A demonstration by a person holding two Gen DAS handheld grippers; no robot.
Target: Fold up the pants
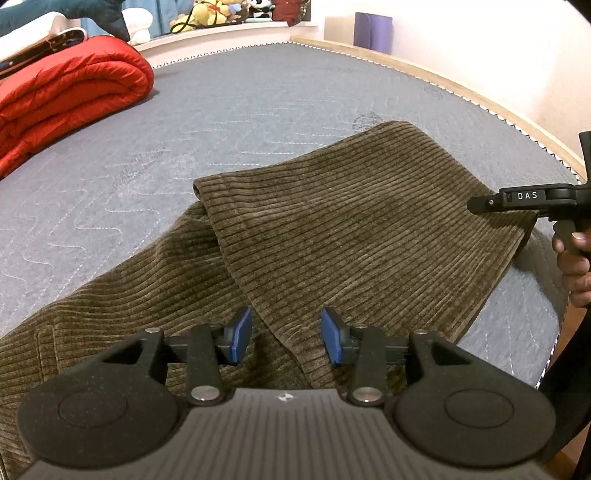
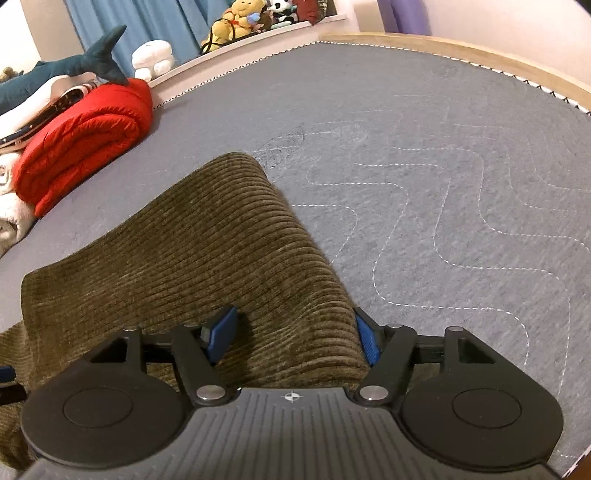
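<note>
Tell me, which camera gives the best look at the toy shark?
The right wrist view: the toy shark shows its tail and most of its body above the red quilt. The left wrist view catches only part of it at the top edge.

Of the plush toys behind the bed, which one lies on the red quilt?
The dark teal shark: its tail rests on the red quilt. The yellow bear and the panda sit on the ledge further back.

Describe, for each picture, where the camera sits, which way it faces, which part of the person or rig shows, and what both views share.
Left wrist: on the left gripper, tilted down at the pants; the right gripper and a hand show at right.
Right wrist: on the right gripper, tilted down along the pants edge; its own fingers only.
Shared: pants, mattress, red quilt, plush toys.
</note>
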